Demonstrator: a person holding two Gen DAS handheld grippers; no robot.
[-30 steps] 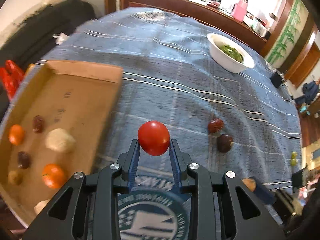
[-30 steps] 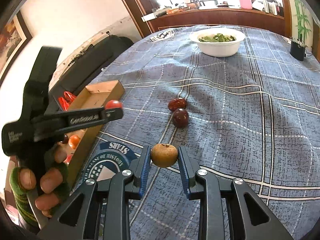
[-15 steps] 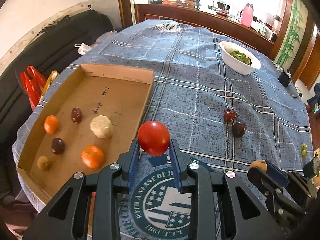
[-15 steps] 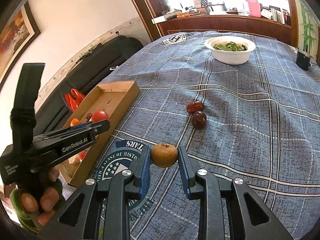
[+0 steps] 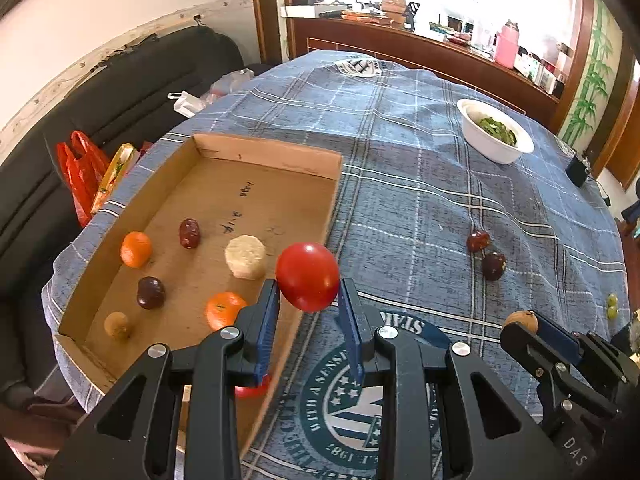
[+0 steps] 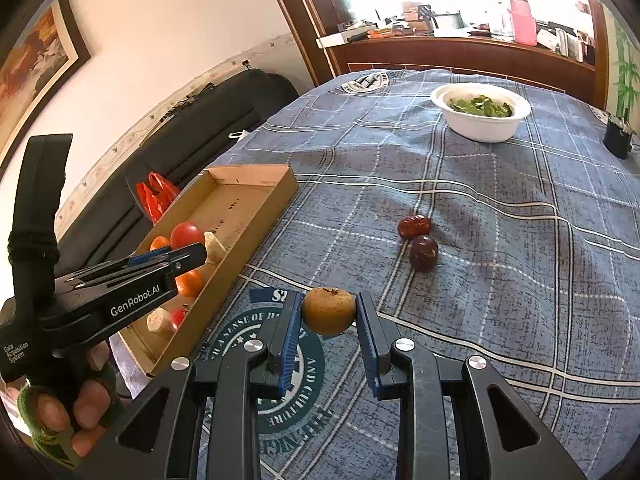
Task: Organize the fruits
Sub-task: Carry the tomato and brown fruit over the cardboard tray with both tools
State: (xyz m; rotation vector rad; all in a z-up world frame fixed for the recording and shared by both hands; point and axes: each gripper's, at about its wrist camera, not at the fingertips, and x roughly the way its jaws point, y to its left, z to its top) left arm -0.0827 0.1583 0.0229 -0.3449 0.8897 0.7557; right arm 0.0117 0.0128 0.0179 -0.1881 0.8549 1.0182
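A table under a blue plaid cloth (image 5: 420, 184) carried a cardboard tray (image 5: 256, 156) already holding several fruits, with a white bowl (image 5: 494, 148) far off. The left gripper (image 5: 308, 304) clenched a tomato (image 5: 307, 276) above the tray's near wall; the right gripper (image 6: 329, 320) clenched a brown fruit (image 6: 328, 310) over the cloth. Both looked mid-carry: next, clear that wall, lower and release, while two dark fruits (image 6: 418, 240) waited on the cloth.
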